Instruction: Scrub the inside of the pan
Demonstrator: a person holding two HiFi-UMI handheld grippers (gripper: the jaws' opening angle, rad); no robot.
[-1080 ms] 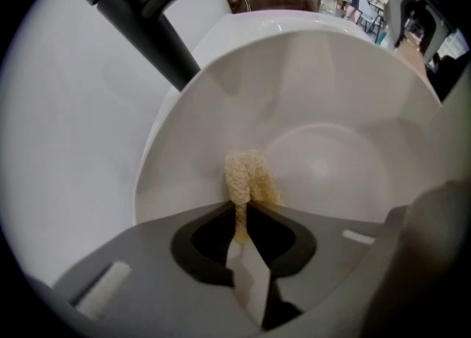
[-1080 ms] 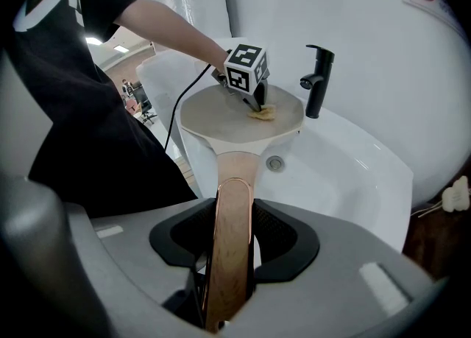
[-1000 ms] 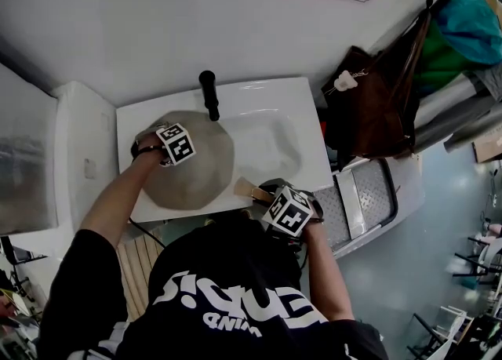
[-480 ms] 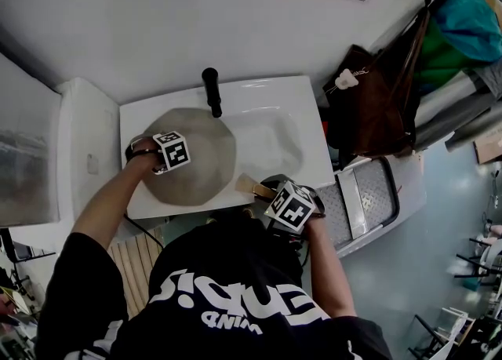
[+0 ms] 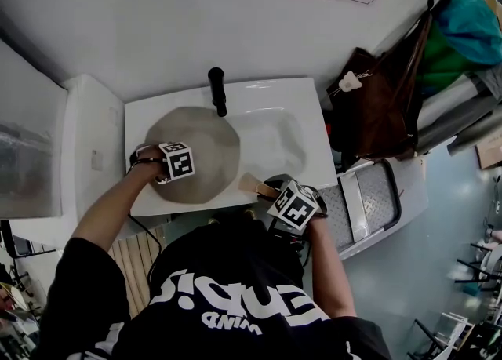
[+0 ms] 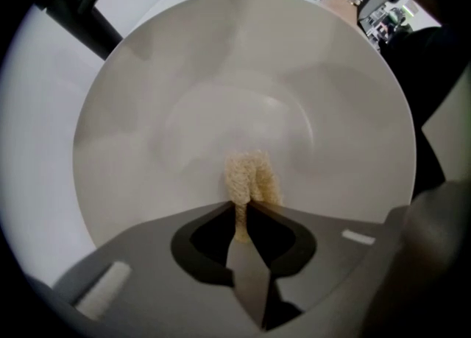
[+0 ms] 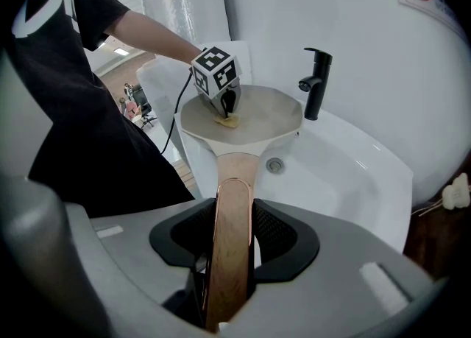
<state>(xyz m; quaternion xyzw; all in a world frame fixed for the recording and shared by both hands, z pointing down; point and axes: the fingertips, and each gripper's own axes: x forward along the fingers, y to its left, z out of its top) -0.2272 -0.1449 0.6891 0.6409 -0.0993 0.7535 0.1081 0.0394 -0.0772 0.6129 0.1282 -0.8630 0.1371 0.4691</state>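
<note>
A pale beige pan (image 5: 205,140) sits over the white sink (image 5: 274,135). Its wood-coloured handle (image 5: 256,187) points toward me. My right gripper (image 5: 274,194) is shut on that handle (image 7: 229,219), which runs between the jaws in the right gripper view. My left gripper (image 5: 174,165) points straight down into the pan's near-left part. It is shut on a small beige scrub pad (image 6: 250,177), and the pad presses on the pan's inner surface (image 6: 221,71). From the right gripper view the pad (image 7: 227,121) lies under the left gripper (image 7: 227,110) on the pan floor.
A black faucet (image 5: 217,90) stands at the sink's back edge, just beyond the pan rim. The drain (image 7: 275,166) shows in the basin beside the pan. A white appliance (image 5: 88,154) stands left of the sink. A brown bag (image 5: 376,107) and a metal step (image 5: 369,198) are on the right.
My left gripper has slid the scrub pad across the pan floor toward the near rim. The right gripper and the pan handle have stayed put.
</note>
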